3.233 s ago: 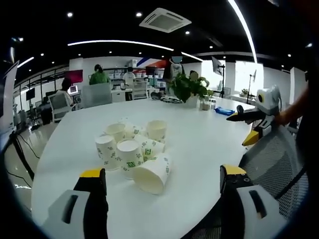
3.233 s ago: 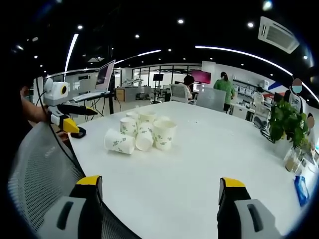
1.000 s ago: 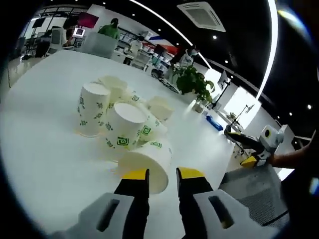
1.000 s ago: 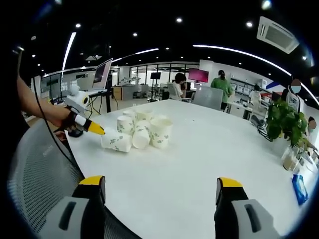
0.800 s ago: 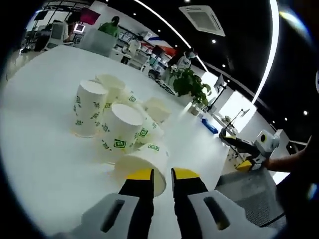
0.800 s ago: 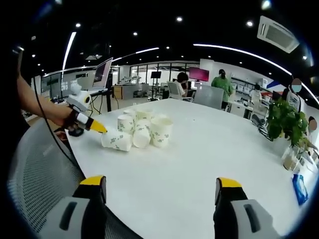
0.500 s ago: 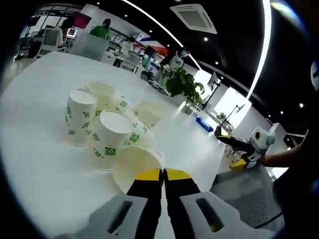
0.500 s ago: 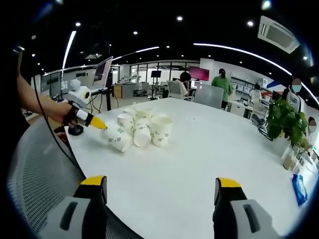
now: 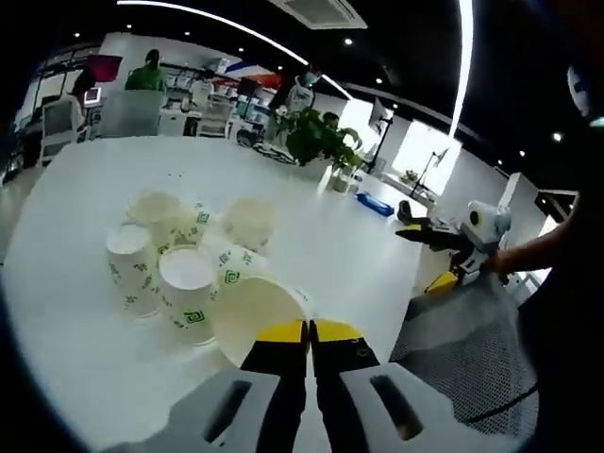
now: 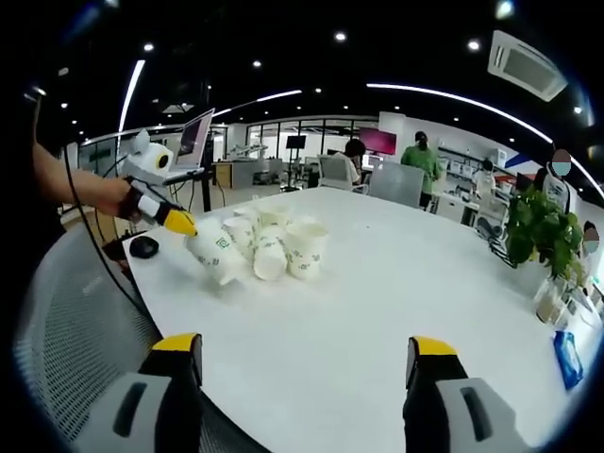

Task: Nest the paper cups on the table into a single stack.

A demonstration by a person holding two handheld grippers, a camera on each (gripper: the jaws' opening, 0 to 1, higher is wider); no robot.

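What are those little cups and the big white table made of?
The cups look like matte white paper with green printed logos and thin rolled rims. The table seems a smooth white laminate or painted board, judging by its faint sheen; its core can't be told.

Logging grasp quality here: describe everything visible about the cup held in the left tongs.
The cup is white paper with green square prints. The left tongs are shut on its rim, with its open mouth towards that camera. In the right gripper view it hangs tilted, base down, lifted beside the other cups on the table.
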